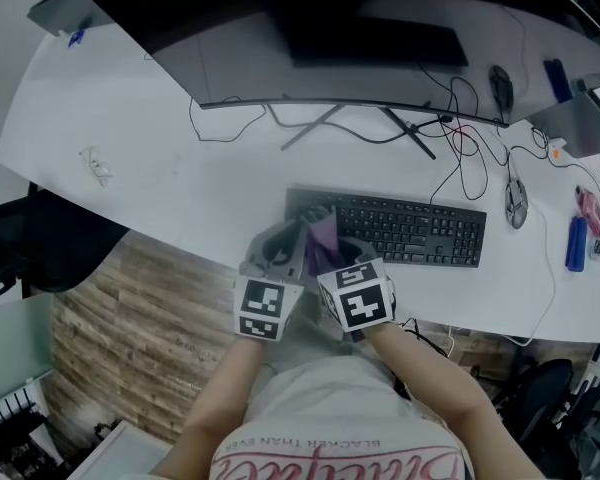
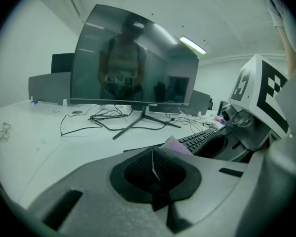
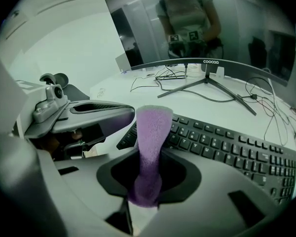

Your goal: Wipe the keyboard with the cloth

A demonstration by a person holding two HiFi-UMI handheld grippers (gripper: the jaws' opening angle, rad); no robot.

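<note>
The black keyboard (image 1: 390, 226) lies on the white desk (image 1: 160, 178), in front of the monitor. Both grippers hover side by side over its left end. My right gripper (image 1: 342, 258) is shut on a purple cloth (image 3: 152, 137), which stands up out of its pads above the keys (image 3: 227, 149). My left gripper (image 1: 278, 251) is shut too; a thin pale sliver of the cloth (image 2: 153, 163) shows in its seam, and more cloth (image 2: 176, 145) pokes out past its tip. In the right gripper view the left gripper (image 3: 91, 115) sits just left of the cloth.
A wide curved monitor (image 1: 310, 38) on a splayed stand (image 1: 380, 123) fills the back of the desk, with loose cables (image 1: 460, 138) around it. A mouse (image 1: 517, 203), a blue object (image 1: 576, 243) and a pink object (image 1: 589, 208) lie right. A crumpled wrapper (image 1: 96, 164) lies left, by a black chair (image 1: 30, 243).
</note>
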